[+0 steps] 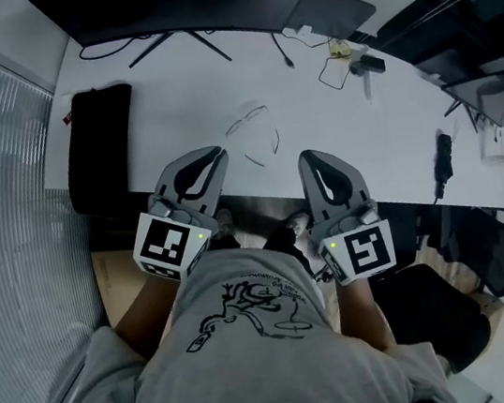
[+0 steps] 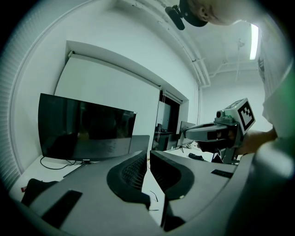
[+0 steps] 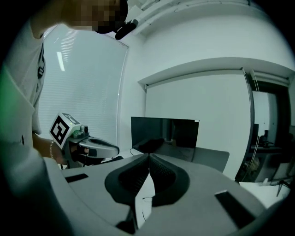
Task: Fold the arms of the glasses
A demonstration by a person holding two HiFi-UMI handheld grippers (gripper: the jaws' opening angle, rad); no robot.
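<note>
The clear-framed glasses [image 1: 249,122] lie on the white table [image 1: 162,115] with both arms spread open toward me. My left gripper [image 1: 216,152] hovers at the table's near edge, just left of and short of the glasses, jaws together and holding nothing. My right gripper [image 1: 309,156] hangs to the right of the glasses, also shut and empty. In the left gripper view the left gripper [image 2: 148,154] has its ribbed pads nearly touching, with a thin dark line of the glasses [image 2: 153,196] below them. In the right gripper view the right gripper [image 3: 149,156] has its jaws pressed together over a thin loop of the frame [image 3: 147,199].
A dark monitor [image 1: 192,1] stands at the table's back with cables in front. A black pouch [image 1: 100,149] lies at the left end. A grey laptop [image 1: 331,11], small clutter [image 1: 353,61] and a black device [image 1: 441,156] sit to the right.
</note>
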